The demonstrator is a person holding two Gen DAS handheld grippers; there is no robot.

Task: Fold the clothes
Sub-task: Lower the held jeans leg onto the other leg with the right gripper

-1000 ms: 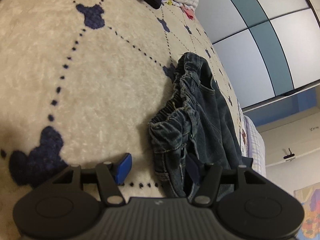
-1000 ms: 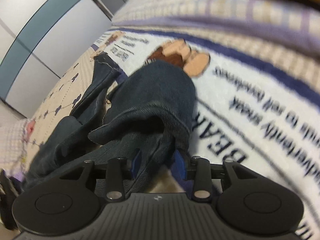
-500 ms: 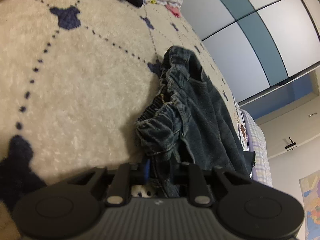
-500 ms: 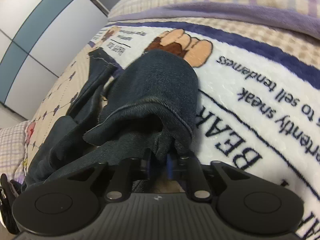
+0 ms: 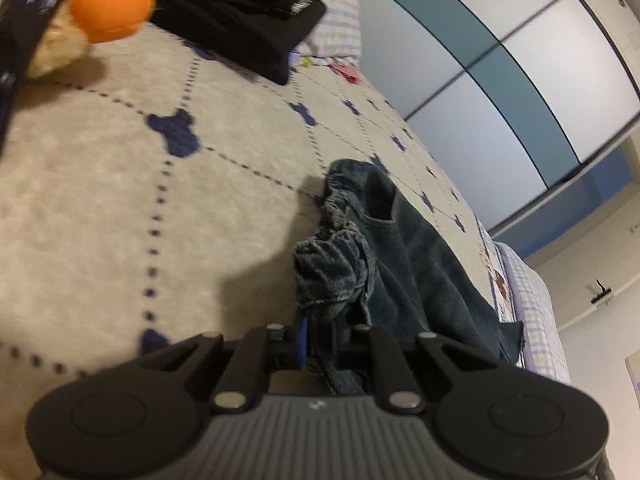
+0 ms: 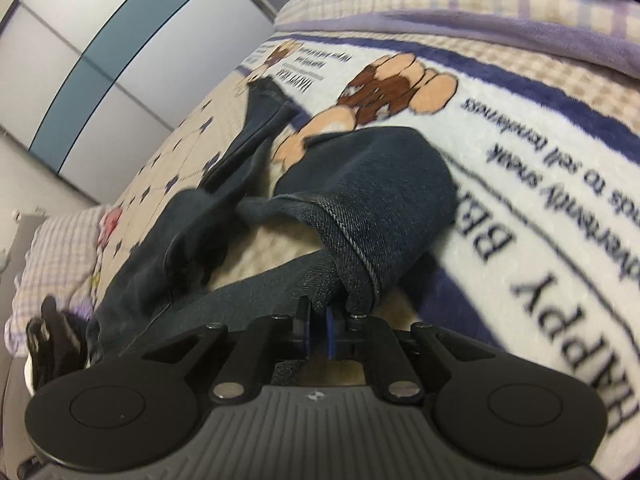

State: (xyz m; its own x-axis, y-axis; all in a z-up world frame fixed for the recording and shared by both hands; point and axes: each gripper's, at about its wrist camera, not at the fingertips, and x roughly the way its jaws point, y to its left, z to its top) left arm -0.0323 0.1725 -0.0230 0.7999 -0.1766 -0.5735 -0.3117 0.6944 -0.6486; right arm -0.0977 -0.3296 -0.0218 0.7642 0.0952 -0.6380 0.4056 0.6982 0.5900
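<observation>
A pair of dark blue jeans (image 5: 404,264) lies across a bed. In the left wrist view my left gripper (image 5: 320,340) is shut on the bunched elastic waistband (image 5: 332,268), which is lifted a little off the cream blanket (image 5: 120,208). In the right wrist view my right gripper (image 6: 318,334) is shut on the hem of one jeans leg (image 6: 372,200). That leg is raised and folded over itself. The other leg (image 6: 260,128) stretches away, flat on the blanket.
A black folded garment (image 5: 248,12) lies at the bed's head, next to an orange plush toy (image 5: 108,0). The bear-print blanket (image 6: 540,184) covers the bed's foot. Wardrobe doors (image 5: 500,80) run along the far side. A checked pillow (image 6: 60,248) and a dark item (image 6: 52,340) sit at the left.
Both grippers went from open to shut on the jeans. The left one has lifted the waistband and tilted up; the right one has pulled the leg hem up and along the bed.
</observation>
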